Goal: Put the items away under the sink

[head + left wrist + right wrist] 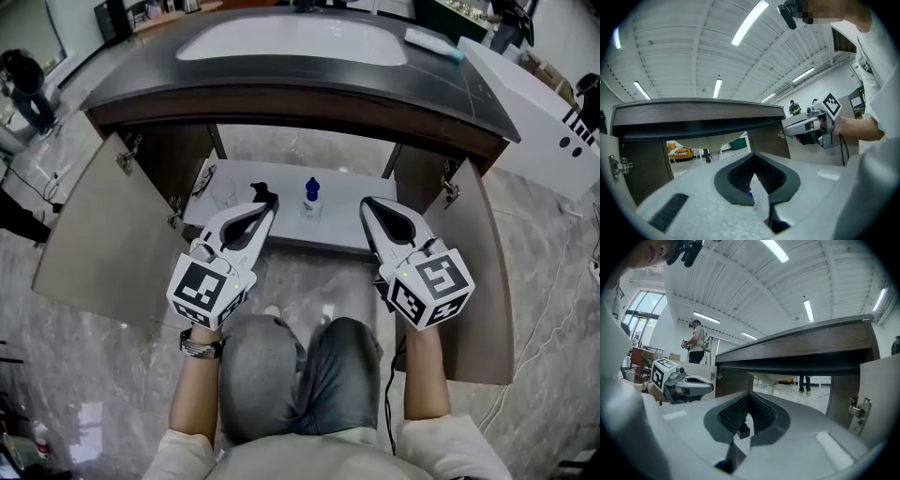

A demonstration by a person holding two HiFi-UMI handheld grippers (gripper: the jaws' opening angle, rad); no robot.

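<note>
Under the dark counter (281, 82) the sink cabinet stands with both doors swung out. On its white shelf (347, 225) a small clear bottle with a blue cap (311, 196) stands upright in the middle. A clear item (221, 193) lies at the shelf's left, and something small and black (259, 188) is beside it. My left gripper (270, 202) hovers over the shelf's front, just left of the bottle, with its jaws shut and empty (753, 158). My right gripper (367, 204) hangs to the bottle's right, also shut on nothing (749, 397). Both point level into the cabinet.
The left door (94, 234) and the right door (487, 281) flank my arms. The white basin (291, 39) lies in the counter above. My grey-clad knees (291, 375) are on the marble floor before the cabinet. Another person (696, 344) stands far off.
</note>
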